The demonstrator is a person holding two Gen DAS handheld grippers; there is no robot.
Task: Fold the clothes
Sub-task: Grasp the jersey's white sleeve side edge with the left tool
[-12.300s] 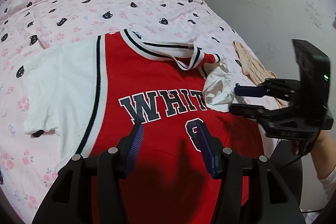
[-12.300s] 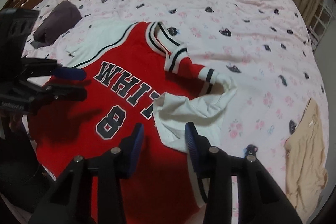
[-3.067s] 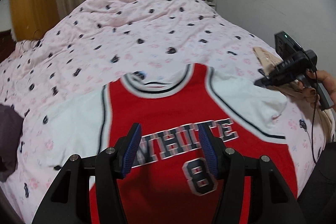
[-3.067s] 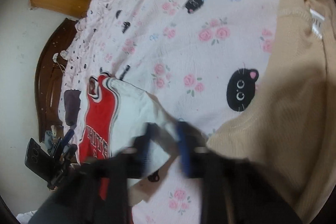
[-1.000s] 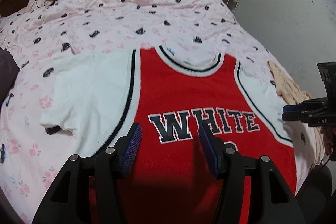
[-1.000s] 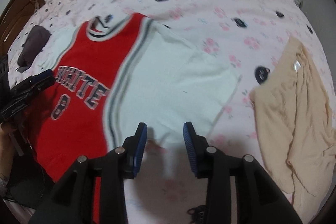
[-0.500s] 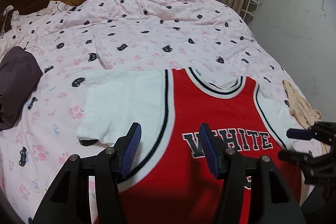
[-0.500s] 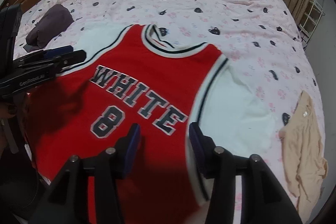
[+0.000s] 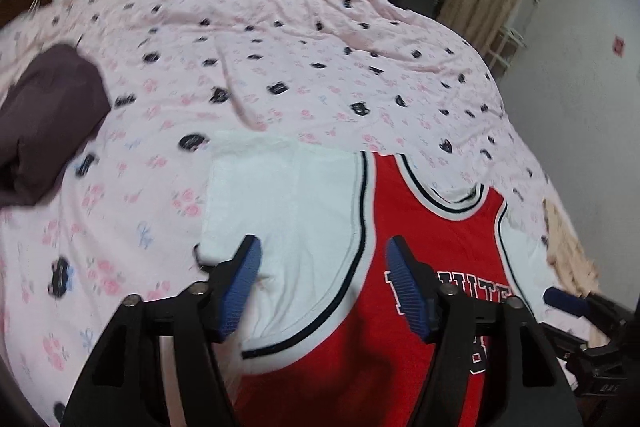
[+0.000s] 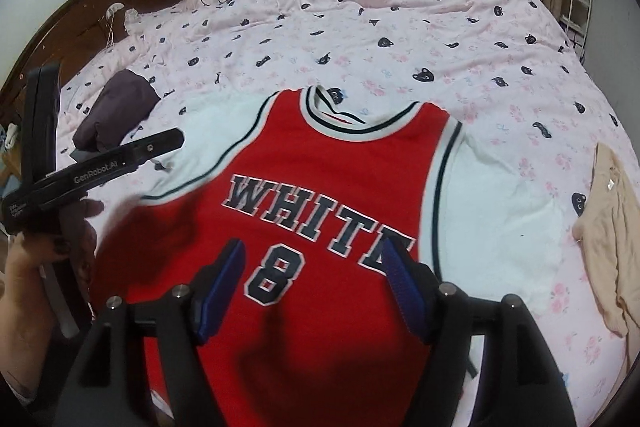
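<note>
A red jersey with white sleeves, lettered "WHITE 8", lies flat and face up on the pink bed. My right gripper hovers over its lower chest. Its jaws are opening and nothing is between them. My left gripper hangs above the seam between the red body and the white left sleeve. Its jaws are opening too, with nothing between them. A hand holds the left gripper at the jersey's left edge. The right gripper shows at the lower right of the left wrist view.
A pink quilt printed with black cat faces covers the bed. A dark purple garment lies left of the jersey. A beige garment lies at the right edge. A dark wooden headboard stands at the far left, and curtains hang behind.
Both grippers' jaws stand wider than before. The left gripper has swung left, from over the lettering to over the left sleeve seam. The right gripper has barely moved in the last half second.
</note>
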